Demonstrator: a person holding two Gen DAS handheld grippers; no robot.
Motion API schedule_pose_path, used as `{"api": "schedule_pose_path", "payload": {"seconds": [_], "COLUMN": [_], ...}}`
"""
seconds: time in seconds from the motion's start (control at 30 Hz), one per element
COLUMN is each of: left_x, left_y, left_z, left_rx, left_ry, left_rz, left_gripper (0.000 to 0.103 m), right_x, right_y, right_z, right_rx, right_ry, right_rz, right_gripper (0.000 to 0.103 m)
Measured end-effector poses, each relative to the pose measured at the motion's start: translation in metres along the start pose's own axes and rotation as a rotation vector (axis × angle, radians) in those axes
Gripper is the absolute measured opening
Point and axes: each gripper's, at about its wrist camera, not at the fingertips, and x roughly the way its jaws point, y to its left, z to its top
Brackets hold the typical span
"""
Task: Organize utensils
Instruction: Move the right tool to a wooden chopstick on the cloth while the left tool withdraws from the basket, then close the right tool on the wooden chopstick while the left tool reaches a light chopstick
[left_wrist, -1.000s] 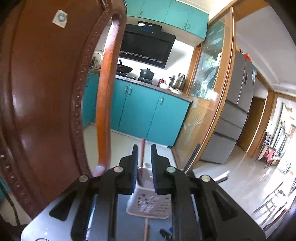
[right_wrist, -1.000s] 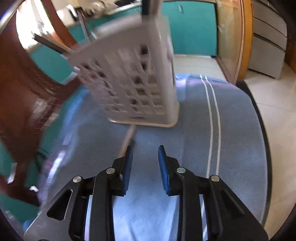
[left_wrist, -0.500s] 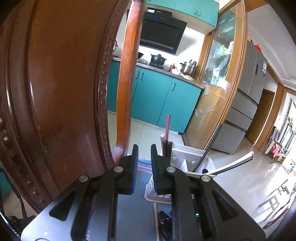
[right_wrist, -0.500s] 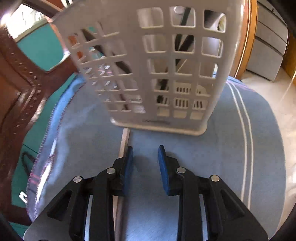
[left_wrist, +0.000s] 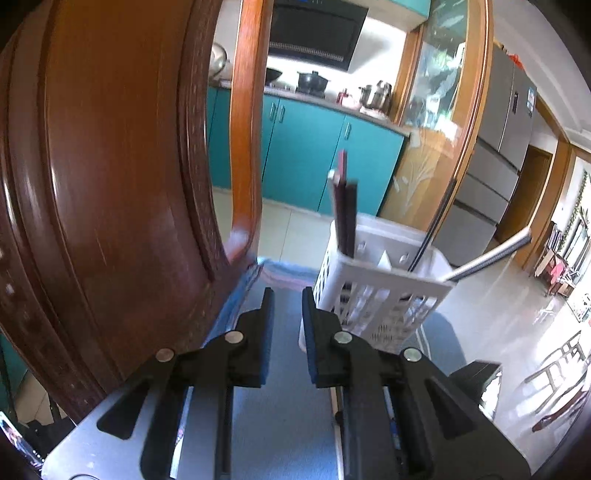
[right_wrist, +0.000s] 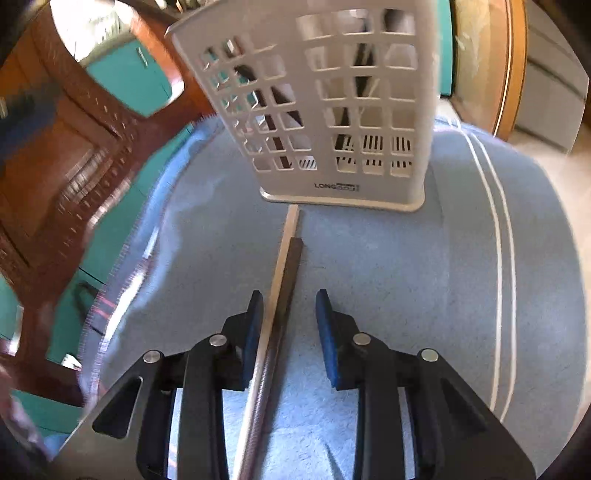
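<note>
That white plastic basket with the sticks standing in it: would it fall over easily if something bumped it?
Probably fairly easily. The white basket is tall on a narrow base and looks like light openwork plastic. The long utensils rise above its rim, one leaning outward, likely raising its balance point. The blue cloth beneath may grip, favouring tipping over sliding.

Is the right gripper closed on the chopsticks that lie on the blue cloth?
No, the right gripper is open, and the chopsticks lie loose between its fingers.
</note>
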Motion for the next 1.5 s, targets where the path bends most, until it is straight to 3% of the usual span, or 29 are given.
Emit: {"api": "schedule_pose_path", "payload": {"seconds": [0.23,0.37,0.53,0.83,0.93,1.0,1.27,1.4,1.5], "left_x": [0.007,0.01,0.014,0.018,0.022,0.025,0.041,0.06,0.074], "left_y": [0.005,0.009,0.017,0.016,0.017,0.018,0.009,-0.013,-0.028], "left_z": [-0.014,-0.02,-0.024,-0.027,-0.026,-0.027,-0.037,-0.052,-0.065], "left_rx": [-0.003,-0.001,-0.022,-0.017,-0.023,-0.026,0.001,0.057,0.098], "left_ry": [0.046,0.068,0.088,0.106,0.114,0.126,0.223,0.303,0.358], "left_rz": [-0.008,0.004,0.016,0.026,0.031,0.033,-0.008,-0.049,-0.059], "left_gripper": [0.018,0.019,0.02,0.02,0.02,0.021,0.024,0.028,0.028], "right_x": [0.003,0.007,0.002,0.012,0.024,0.025,-0.006,-0.02,-0.032], "right_y": [0.009,0.015,0.012,0.023,0.032,0.033,-0.026,-0.056,-0.064], "right_z": [-0.011,-0.007,-0.008,0.002,0.01,0.011,-0.002,-0.006,-0.006], "right_rx": [-0.051,-0.087,-0.025,-0.069,-0.11,-0.122,0.084,0.218,0.228], "right_ry": [0.004,0.001,-0.01,0.02,0.021,0.025,-0.007,-0.029,-0.057], "right_rz": [-0.067,-0.17,-0.081,-0.146,-0.189,-0.202,-0.171,-0.104,-0.114], "right_gripper": [0.029,0.027,0.027,0.027,0.022,0.01,0.007,0.007,0.011]}}
